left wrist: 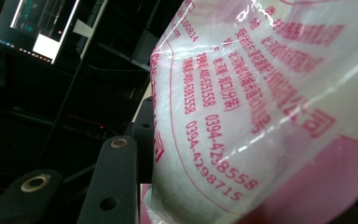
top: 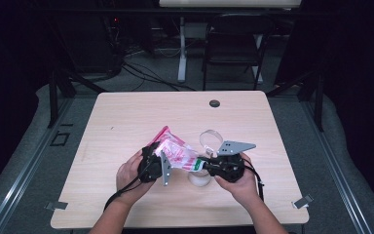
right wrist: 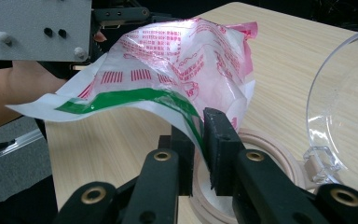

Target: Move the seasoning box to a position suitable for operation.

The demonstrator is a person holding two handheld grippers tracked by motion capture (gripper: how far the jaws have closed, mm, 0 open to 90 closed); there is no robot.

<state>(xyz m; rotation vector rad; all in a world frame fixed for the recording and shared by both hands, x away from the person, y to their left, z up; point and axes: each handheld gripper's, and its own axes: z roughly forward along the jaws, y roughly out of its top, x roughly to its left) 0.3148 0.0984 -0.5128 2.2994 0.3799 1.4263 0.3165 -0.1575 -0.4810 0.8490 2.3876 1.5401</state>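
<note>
I hold the bag [top: 175, 152] up over the near middle of the table [top: 126, 117], between my two tongs. It is a clear plastic pouch with red print, a pink end and a green band near its mouth, and there is white stuff inside. My left gripper [top: 152, 165] has it from the left; in the left gripper view the bag [left wrist: 261, 116] bulges right against the black jaws, which look pressed on its lower part, though the pinch itself is hidden by the plastic. My right gripper [top: 205, 165] pinches the edge by the green band; in the right gripper view the film [right wrist: 168, 70] runs down between the two black pads [right wrist: 219, 144], which grip it.

Below the bag, on the pale wood-grain tabletop, sits a round wooden lid [right wrist: 261, 144], and just beside it lies a clear glass jar [right wrist: 345, 102]; from above the jar [top: 209, 139] shows behind my right hand [top: 243, 183]. A dark round grommet [top: 215, 103] sits near the far edge. Beyond the table the room is dim: grey floor, a black folding chair [top: 233, 44], a white desk leg [top: 181, 48] and loose cables [top: 141, 73]. A lit screen [left wrist: 37, 28] glows in the left gripper view.
</note>
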